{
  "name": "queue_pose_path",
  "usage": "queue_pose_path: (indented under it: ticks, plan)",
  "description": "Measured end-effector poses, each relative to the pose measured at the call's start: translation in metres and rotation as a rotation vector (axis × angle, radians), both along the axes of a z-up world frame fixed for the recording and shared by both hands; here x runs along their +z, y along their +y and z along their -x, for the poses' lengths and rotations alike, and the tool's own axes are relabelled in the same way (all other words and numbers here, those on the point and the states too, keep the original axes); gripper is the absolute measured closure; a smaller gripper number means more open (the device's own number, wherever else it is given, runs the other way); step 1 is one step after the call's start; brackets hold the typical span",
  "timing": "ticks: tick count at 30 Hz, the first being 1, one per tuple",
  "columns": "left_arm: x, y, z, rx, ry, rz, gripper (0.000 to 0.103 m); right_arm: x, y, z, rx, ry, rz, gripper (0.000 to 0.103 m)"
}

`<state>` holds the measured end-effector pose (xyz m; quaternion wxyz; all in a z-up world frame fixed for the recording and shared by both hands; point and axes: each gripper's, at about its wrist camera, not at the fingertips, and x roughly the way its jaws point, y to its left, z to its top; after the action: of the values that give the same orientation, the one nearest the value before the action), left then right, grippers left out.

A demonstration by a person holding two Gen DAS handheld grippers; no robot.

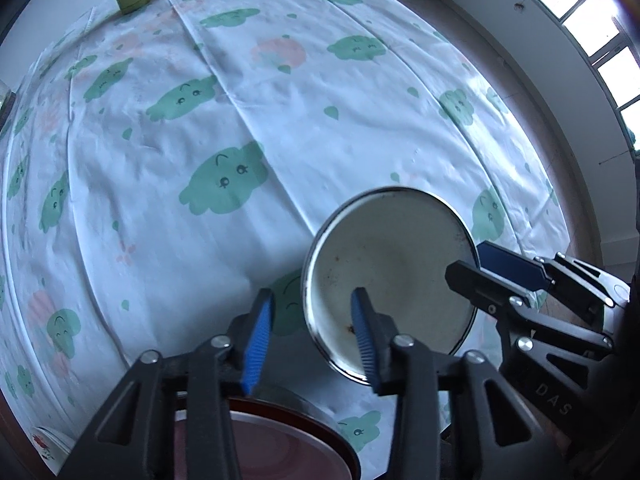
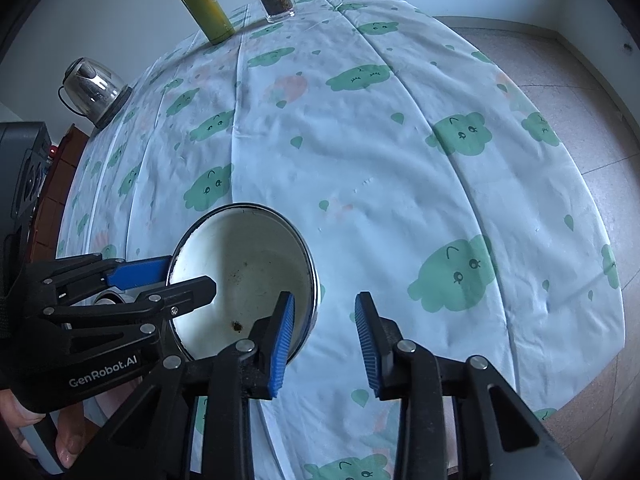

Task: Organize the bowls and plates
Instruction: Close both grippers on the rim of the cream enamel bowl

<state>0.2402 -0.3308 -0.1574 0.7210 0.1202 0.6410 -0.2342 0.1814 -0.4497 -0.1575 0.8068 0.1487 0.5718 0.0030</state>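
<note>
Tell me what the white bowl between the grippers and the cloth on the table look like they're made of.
The white bowl looks like enamelled metal: a glossy off-white inside, a thin dark shiny rim and small rust-coloured specks, though glazed ceramic can't be ruled out. The tablecloth appears to be thin woven fabric, matte, with sharp fold creases, soft wrinkles and printed green cartoon shapes.

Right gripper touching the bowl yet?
Cannot tell. Right wrist view: right gripper open astride the bowl rim; one pad overlaps the inner wall, neither gap nor contact plain.
</note>
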Motion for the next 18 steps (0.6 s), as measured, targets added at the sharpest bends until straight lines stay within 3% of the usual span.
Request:
queue_pose_path:
  ticks: [5, 18]
  plan:
    - [-0.006, -0.003, 0.001, -0.012, 0.018, 0.006, 0.087, -0.002, 0.001, 0.0, 0.008, 0.004, -0.004, 0.076]
    - [-0.012, -0.003, 0.004, -0.016, 0.019, 0.005, 0.095, -0.003, 0.009, -0.001, 0.031, 0.009, -0.016, 0.091]
